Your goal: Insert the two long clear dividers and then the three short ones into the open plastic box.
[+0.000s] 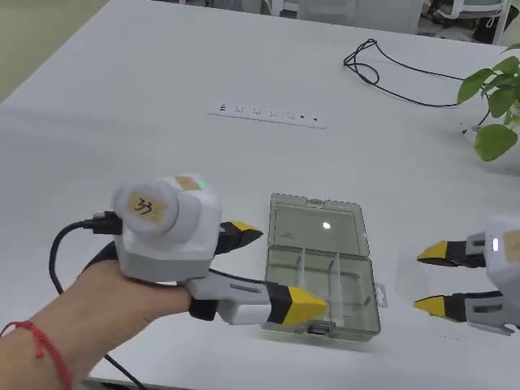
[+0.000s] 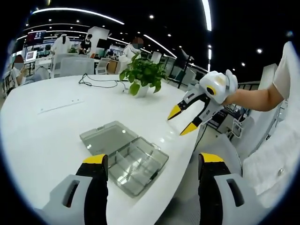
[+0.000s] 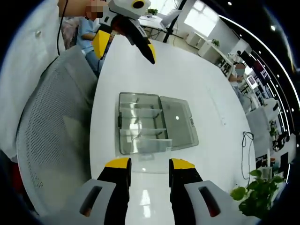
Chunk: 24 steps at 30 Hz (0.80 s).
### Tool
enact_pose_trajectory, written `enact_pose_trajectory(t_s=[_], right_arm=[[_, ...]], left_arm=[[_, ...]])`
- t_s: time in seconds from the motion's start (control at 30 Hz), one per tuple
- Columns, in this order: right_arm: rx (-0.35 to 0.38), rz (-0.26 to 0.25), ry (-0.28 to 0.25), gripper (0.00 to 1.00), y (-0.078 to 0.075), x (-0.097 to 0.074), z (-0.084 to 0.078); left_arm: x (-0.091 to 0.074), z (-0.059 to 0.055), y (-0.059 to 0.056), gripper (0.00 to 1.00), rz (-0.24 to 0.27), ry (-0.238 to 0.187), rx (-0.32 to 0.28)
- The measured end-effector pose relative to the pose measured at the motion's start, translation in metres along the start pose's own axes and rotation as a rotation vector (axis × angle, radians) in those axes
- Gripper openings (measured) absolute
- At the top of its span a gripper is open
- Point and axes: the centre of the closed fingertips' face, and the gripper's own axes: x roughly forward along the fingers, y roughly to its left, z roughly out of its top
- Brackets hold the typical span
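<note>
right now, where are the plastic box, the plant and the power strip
plastic box (image 1: 313, 236), head view, open lid
plant (image 2: 143, 75), left gripper view, leaves
power strip (image 1: 268, 113), head view, middle of its top

My left tool (image 1: 284, 270): white-grey housing, black jaws tipped yellow, round tan label (image 1: 148, 208) marked 33, black cable (image 1: 54, 258) at rear. My right tool (image 1: 422, 280): same colours. Red cord bracelet (image 1: 41, 343) at left wrist. Short white sleeve (image 2: 287, 70).

Open plastic box (image 1: 313, 231) — lid flat, dividers (image 1: 302, 272) inside.
</note>
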Motion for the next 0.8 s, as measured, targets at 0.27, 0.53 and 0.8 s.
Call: enact_pose_trajectory(t_s=[0.27,0.53,0.8], right_arm=[[-0.048,-0.031,-0.016,0.33,0.001,-0.01,0.026],[-0.086,-0.042,-0.035,0.33,0.005,-0.015,0.049],[-0.105,-0.05,-0.053,0.33,0.008,-0.019,0.065]], left_arm=[[0.015,0.005,-0.018,0.7,-0.061,0.023,-0.108],[0.029,0.016,-0.036,0.55,-0.122,-0.009,-0.229],[0.036,0.019,-0.045,0.45,-0.157,-0.026,-0.323]])
